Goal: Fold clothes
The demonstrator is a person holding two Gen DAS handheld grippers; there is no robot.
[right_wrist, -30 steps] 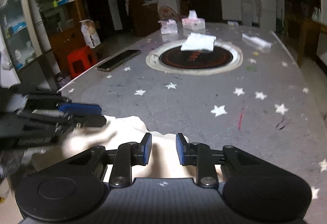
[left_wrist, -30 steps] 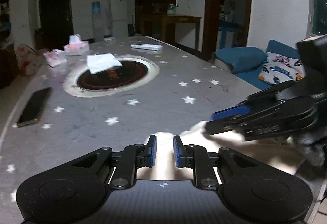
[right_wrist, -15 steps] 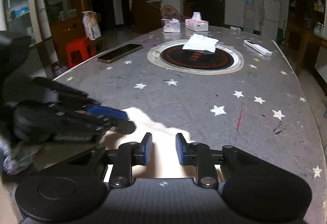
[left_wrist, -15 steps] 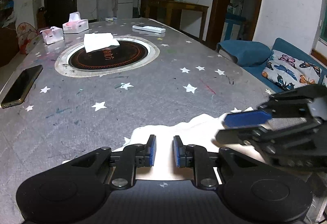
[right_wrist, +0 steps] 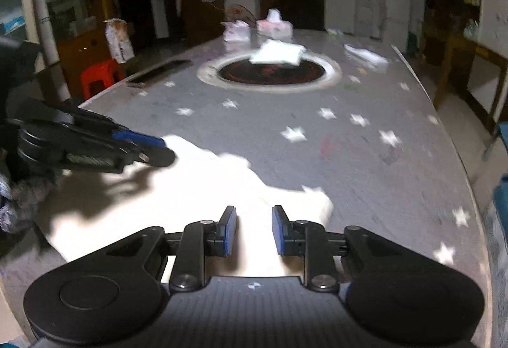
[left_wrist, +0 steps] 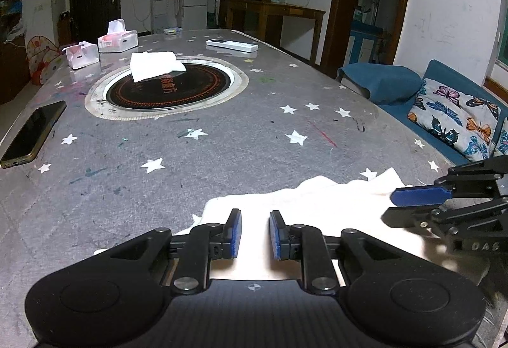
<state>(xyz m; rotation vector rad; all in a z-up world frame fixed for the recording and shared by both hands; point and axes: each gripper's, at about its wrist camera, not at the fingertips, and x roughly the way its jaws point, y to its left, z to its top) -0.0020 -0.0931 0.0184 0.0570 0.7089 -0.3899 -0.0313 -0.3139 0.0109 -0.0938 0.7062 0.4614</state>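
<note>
A pale cream garment [left_wrist: 317, 205] lies crumpled near the front edge of the grey star-patterned table [left_wrist: 222, 141]. My left gripper [left_wrist: 254, 233] hovers over its near part, open, with nothing between the blue pads. In the left wrist view the right gripper [left_wrist: 409, 205] comes in from the right over the cloth's right end. In the right wrist view the garment [right_wrist: 197, 189] spreads bright below my open right gripper [right_wrist: 254, 230], and the left gripper [right_wrist: 152, 151] reaches in from the left above it. A folded white cloth [left_wrist: 155, 65] rests far off on the round hotplate.
A phone [left_wrist: 31, 135] lies at the table's left edge. Two tissue boxes [left_wrist: 117, 38] and a remote [left_wrist: 231, 45] sit at the far end. A blue sofa with a butterfly cushion [left_wrist: 457, 116] stands to the right, a red stool [right_wrist: 101, 74] to the left.
Both grippers have shifted over the garment while staying open. The right wrist view has swung and is blurred by motion. More of the cloth shows spread out than before.
</note>
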